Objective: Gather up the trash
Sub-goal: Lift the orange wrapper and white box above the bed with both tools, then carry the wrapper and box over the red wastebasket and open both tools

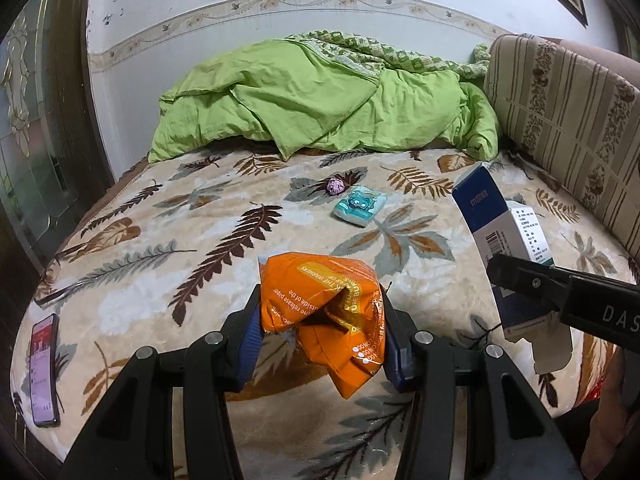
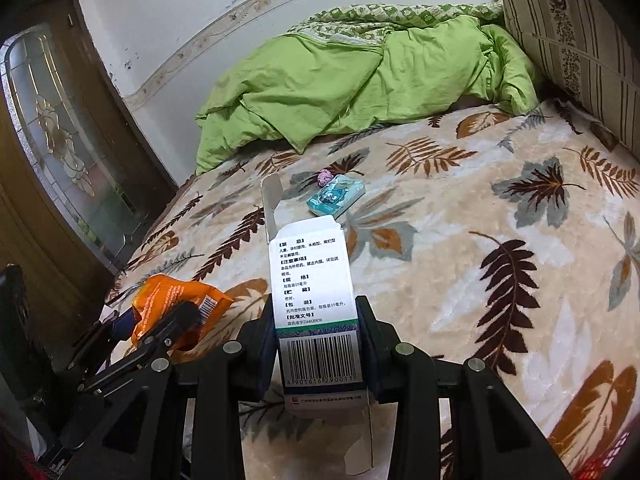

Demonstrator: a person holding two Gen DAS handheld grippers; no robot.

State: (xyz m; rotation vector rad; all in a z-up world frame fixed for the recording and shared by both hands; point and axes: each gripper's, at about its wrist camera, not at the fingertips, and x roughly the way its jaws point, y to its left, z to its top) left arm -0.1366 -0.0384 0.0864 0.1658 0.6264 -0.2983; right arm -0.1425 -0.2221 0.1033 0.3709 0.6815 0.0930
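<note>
My left gripper (image 1: 320, 316) is shut on a crumpled orange wrapper (image 1: 324, 304) and holds it above the leaf-patterned bed blanket (image 1: 200, 216). The wrapper also shows in the right wrist view (image 2: 176, 300), at the lower left. My right gripper (image 2: 318, 320) is shut on an opened blue and white medicine box (image 2: 312, 280), held upright; the box shows in the left wrist view (image 1: 504, 236) at the right. A small purple crumpled wad (image 1: 336, 186) and a teal tissue pack (image 1: 362, 206) lie on the blanket further ahead, side by side; both show in the right wrist view, the wad (image 2: 324, 177) and the pack (image 2: 336, 196).
A rumpled green quilt (image 1: 320, 100) is piled at the far end of the bed. A striped headboard cushion (image 1: 568, 120) runs along the right. A phone (image 1: 44, 368) lies at the blanket's left edge. A glass-panelled door (image 2: 60, 152) stands to the left.
</note>
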